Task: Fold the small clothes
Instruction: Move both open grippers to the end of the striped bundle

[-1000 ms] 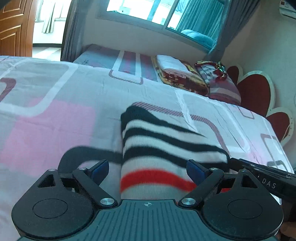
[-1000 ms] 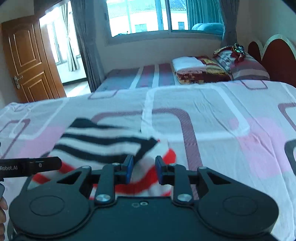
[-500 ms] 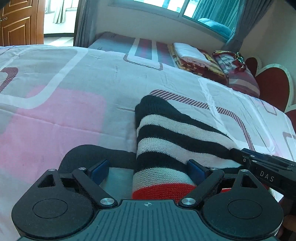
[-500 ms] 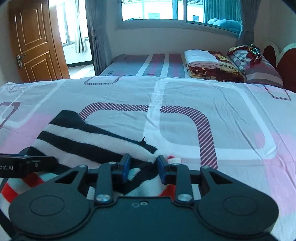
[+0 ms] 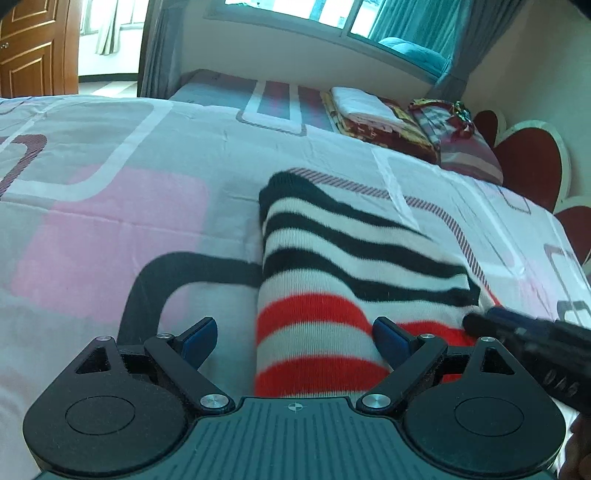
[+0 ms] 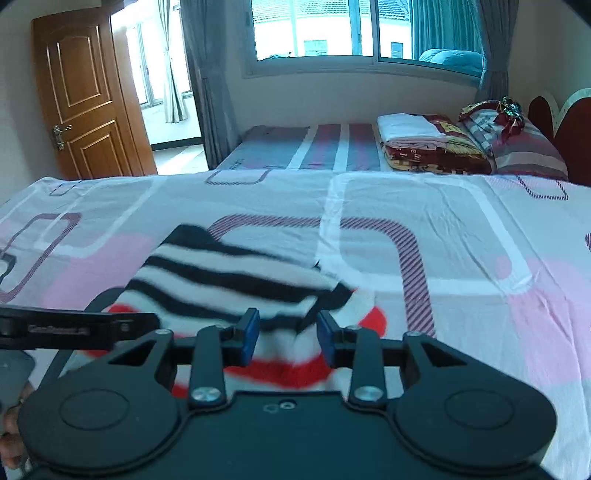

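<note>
Fingers (image 5: 201,341) of the left gripper (image 5: 295,341) are spread wide apart, with the near red-striped end of the striped garment (image 5: 343,269) lying between them; no grip on it is seen. Fingers (image 6: 249,334) of the right gripper (image 6: 288,334) are parted with a clear gap, whereas half a second ago they were nearly together over the cloth. One bed (image 6: 443,229) with a pink, grey and white patterned sheet is seen, and the garment is laid on it, folded into a thick strip. Compared with the earlier pictures, more of its red stripes is shown in the left view. One folded stack of bedding (image 6: 424,147) and one pillow (image 6: 517,147) are set at the far end. One window (image 6: 332,33) and one wooden door (image 6: 88,99) are seen behind.
</note>
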Demonstrator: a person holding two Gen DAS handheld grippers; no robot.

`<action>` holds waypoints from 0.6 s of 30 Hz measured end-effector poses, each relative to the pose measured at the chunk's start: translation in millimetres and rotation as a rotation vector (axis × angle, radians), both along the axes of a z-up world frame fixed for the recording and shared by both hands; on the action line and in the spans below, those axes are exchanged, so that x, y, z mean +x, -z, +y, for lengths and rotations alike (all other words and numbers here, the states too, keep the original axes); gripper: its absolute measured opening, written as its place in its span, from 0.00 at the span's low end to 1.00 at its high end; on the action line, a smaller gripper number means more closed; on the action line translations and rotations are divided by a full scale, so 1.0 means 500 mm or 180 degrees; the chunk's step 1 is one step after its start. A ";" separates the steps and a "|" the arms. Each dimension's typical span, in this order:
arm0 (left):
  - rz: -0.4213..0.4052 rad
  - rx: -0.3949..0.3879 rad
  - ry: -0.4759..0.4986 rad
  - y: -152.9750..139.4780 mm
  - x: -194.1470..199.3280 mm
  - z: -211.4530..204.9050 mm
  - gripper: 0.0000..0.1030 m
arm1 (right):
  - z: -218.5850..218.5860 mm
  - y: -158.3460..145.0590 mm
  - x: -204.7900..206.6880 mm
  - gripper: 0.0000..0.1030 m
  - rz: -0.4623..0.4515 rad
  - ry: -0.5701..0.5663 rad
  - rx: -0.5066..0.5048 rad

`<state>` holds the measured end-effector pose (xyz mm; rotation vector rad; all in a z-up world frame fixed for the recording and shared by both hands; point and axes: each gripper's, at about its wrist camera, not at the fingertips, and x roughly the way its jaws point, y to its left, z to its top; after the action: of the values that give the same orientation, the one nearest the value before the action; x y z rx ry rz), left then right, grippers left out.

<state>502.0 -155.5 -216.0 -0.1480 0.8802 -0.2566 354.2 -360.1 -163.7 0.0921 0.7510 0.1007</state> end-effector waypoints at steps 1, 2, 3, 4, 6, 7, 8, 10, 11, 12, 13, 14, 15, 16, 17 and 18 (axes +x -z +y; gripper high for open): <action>-0.0007 0.0007 0.0010 0.001 -0.003 -0.001 0.88 | 0.002 0.009 -0.007 0.34 0.0047 0.0007 -0.0008; -0.0007 0.0022 0.0013 0.001 -0.004 -0.002 0.88 | 0.004 0.019 -0.010 0.34 0.0085 0.0017 -0.0049; -0.0006 0.0031 0.0009 -0.002 -0.007 -0.002 0.88 | 0.006 0.029 -0.014 0.34 0.0104 0.0021 -0.0113; 0.0006 0.0038 0.0015 -0.005 -0.010 -0.002 0.88 | 0.011 0.035 -0.018 0.34 0.0079 0.0000 -0.0192; 0.0021 0.0046 0.0055 -0.010 -0.017 -0.001 0.88 | 0.023 0.027 -0.022 0.35 0.0066 -0.0005 -0.0276; 0.0019 0.0058 0.0069 -0.011 -0.022 -0.002 0.88 | 0.023 0.021 -0.027 0.35 0.0053 0.0010 -0.0226; 0.0016 0.0057 0.0077 -0.011 -0.029 -0.001 0.88 | 0.021 0.013 -0.034 0.35 0.0026 0.0024 -0.0138; 0.0036 0.0028 0.0072 -0.010 -0.039 0.001 0.88 | 0.018 -0.001 -0.051 0.35 -0.0001 0.0047 0.0005; 0.0035 0.0013 0.0067 -0.008 -0.044 0.001 0.88 | 0.018 -0.003 -0.059 0.35 -0.0001 0.0042 0.0012; 0.0026 0.0010 0.0067 -0.006 -0.048 0.001 0.88 | 0.021 -0.005 -0.069 0.35 -0.0002 0.0031 -0.0001; 0.0017 0.0015 0.0068 -0.004 -0.052 0.000 0.88 | 0.021 -0.005 -0.078 0.36 0.0001 0.0024 -0.0002; 0.0015 0.0017 0.0069 -0.003 -0.053 -0.001 0.88 | 0.023 -0.003 -0.085 0.36 0.0012 0.0019 0.0000; 0.0027 0.0013 0.0069 -0.003 -0.053 -0.001 0.88 | 0.024 0.003 -0.090 0.36 0.0044 0.0017 -0.0030; 0.0039 0.0012 0.0069 -0.004 -0.052 -0.001 0.88 | 0.023 0.010 -0.089 0.36 0.0077 0.0026 -0.0084; 0.0044 0.0018 0.0073 -0.005 -0.054 -0.001 0.88 | 0.021 0.018 -0.090 0.36 0.0086 0.0045 -0.0108; 0.0039 0.0030 0.0082 -0.007 -0.056 -0.001 0.88 | 0.018 0.019 -0.093 0.36 0.0073 0.0067 -0.0073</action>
<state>474.3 -155.8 -212.5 -0.1296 0.8959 -0.2759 308.0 -351.3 -173.0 0.0794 0.7737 0.0712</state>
